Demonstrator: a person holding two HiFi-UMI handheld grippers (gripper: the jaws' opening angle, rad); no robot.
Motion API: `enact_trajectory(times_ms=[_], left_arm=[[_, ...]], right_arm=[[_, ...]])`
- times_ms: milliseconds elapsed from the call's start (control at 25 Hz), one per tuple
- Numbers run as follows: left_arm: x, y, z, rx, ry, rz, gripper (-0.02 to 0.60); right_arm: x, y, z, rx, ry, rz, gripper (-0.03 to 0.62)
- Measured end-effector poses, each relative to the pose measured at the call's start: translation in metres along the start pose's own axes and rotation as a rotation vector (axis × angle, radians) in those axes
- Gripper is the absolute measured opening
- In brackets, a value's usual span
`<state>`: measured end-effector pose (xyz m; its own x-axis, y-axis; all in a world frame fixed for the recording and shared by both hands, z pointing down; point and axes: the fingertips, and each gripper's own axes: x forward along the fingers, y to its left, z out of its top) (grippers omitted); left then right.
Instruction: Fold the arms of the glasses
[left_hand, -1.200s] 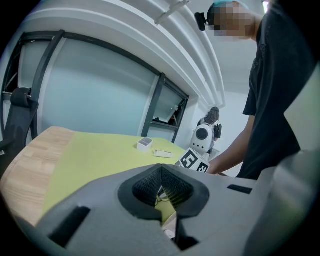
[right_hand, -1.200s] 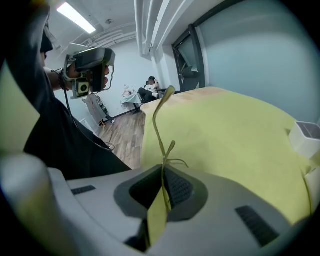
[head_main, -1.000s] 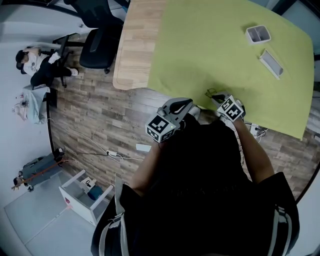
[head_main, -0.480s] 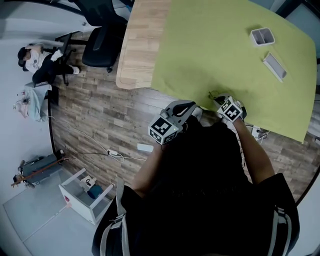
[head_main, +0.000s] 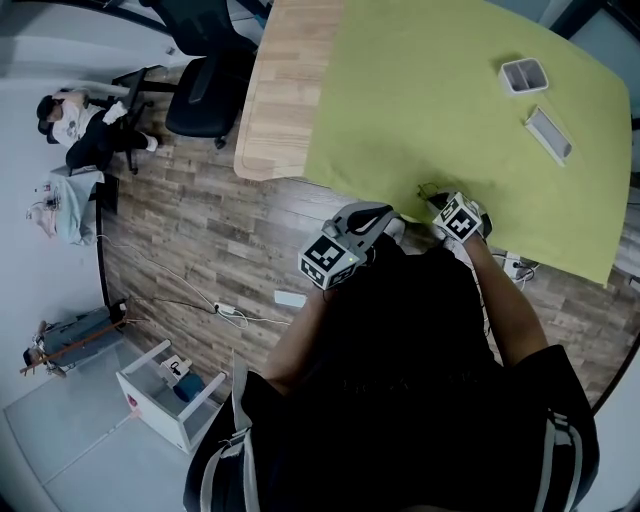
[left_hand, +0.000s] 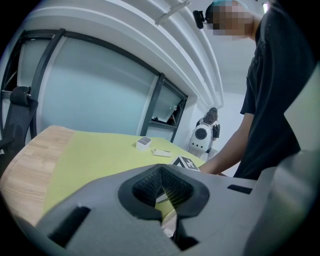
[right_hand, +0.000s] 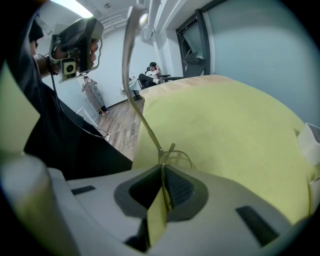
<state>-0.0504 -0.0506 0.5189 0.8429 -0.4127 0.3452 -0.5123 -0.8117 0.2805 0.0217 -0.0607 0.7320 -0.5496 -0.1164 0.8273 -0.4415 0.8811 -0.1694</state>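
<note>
The thin wire-framed glasses (right_hand: 146, 127) lie at the near edge of the green cloth (head_main: 430, 90), small and dark glasses (head_main: 426, 189) in the head view. My right gripper (right_hand: 164, 172) is shut on the frame near a hinge, and one arm sticks up and left towards the ceiling. From above, the right gripper (head_main: 440, 203) sits right at the cloth's edge. My left gripper (head_main: 383, 217) hovers just left of it, off the table's near edge. That left gripper (left_hand: 161, 175) has its pads together with nothing between them.
A white box (head_main: 523, 74) and a flat white lid (head_main: 548, 133) lie far right on the cloth; the box (left_hand: 144, 143) also shows in the left gripper view. Bare wooden tabletop (head_main: 280, 90) lies left of the cloth. An office chair (head_main: 205, 90) stands beyond.
Hardly anything differs: both grippers stay at the near table edge and the right one keeps its hold on the glasses. Only the head view has shifted slightly.
</note>
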Motion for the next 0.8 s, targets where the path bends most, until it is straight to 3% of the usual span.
enact_trajectory(times_ms=[320, 800], left_arm=[[-0.003, -0.001, -0.001, -0.015, -0.007, -0.002, 0.018], [-0.004, 0.004, 0.0, -0.027, -0.031, -0.003, 0.018]], right_arm=[[0.0, -0.004, 0.001, 0.014, -0.001, -0.025, 0.037], [-0.026, -0.008, 0.015, 0.08, -0.114, -0.068, 0.037]])
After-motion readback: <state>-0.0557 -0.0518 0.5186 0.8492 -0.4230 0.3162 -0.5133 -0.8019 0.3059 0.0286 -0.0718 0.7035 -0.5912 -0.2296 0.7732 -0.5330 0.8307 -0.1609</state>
